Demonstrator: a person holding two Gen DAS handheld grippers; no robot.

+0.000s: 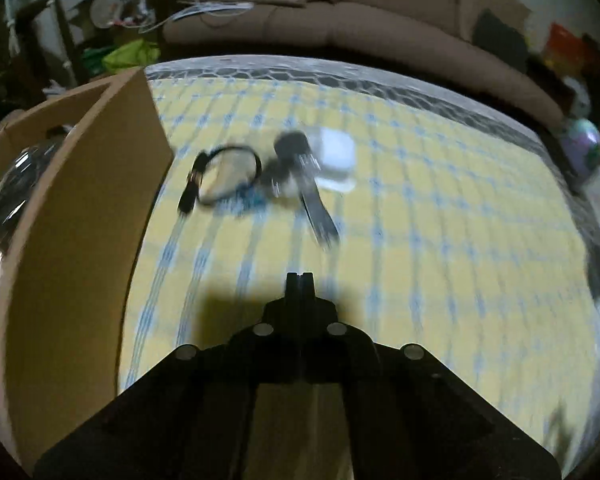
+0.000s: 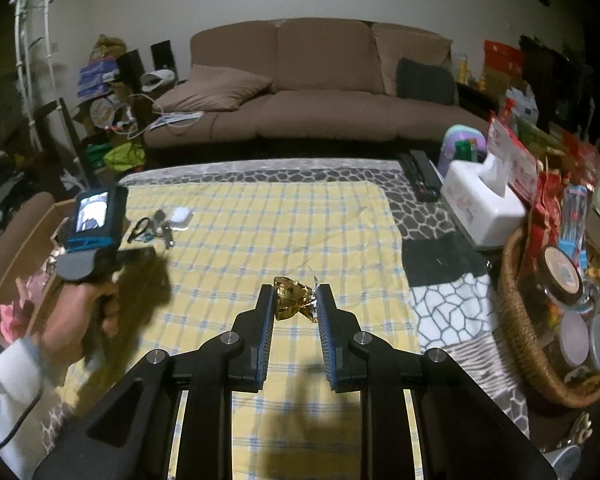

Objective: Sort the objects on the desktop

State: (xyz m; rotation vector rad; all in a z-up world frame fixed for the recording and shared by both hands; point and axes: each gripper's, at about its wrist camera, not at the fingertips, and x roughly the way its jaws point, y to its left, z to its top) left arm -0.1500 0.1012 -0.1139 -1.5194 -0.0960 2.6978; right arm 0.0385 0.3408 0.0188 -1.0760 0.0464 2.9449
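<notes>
Pinching gold foil wrapper (image 2: pixel 294 298), right hand-held gripper (image 2: pixel 296 300); left hand-held gripper (image 1: pixel 299 278) closed, empty.

The left wrist view is smeared by motion blur, while the right wrist view is sharp. Dim indoor light is seen, with dark shadows cast on the table (image 2: pixel 300 216) and fisheye bending at the edges.
</notes>
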